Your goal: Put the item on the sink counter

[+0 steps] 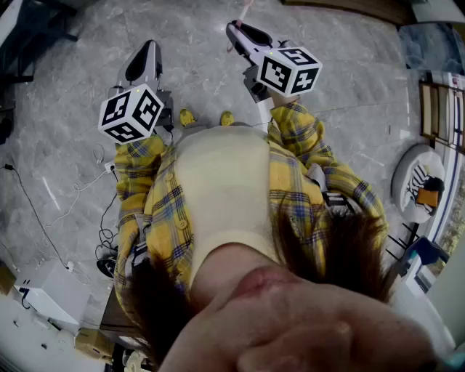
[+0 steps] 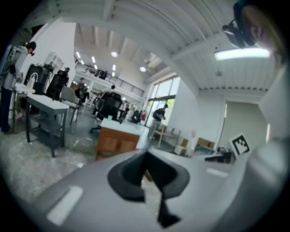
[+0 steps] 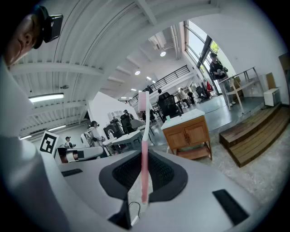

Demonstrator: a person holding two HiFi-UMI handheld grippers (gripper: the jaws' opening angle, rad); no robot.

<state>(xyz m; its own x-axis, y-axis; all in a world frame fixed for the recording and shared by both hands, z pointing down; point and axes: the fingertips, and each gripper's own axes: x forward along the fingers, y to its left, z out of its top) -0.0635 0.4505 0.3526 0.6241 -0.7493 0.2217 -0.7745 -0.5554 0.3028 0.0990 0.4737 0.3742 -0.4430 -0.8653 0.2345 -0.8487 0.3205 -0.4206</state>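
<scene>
A thin pink-and-white stick, like a toothbrush (image 3: 144, 149), stands upright between the jaws of my right gripper (image 3: 144, 159), which is shut on it. In the head view its pink tip (image 1: 244, 10) shows just beyond the right gripper (image 1: 238, 30), held out over the floor. My left gripper (image 2: 146, 158) has its jaws closed together with nothing between them; in the head view the left gripper (image 1: 145, 57) is at the left. A wooden cabinet with a white counter top (image 3: 186, 129) stands some way ahead, and the same counter (image 2: 120, 135) shows in the left gripper view.
The person stands on a grey marble floor (image 1: 65, 109) in yellow shoes (image 1: 187, 116). Cables (image 1: 87, 182) and a white box (image 1: 51, 290) lie to the left. Wooden steps (image 3: 253, 136) are at the right, and a work table (image 2: 45, 106) and distant people at the left.
</scene>
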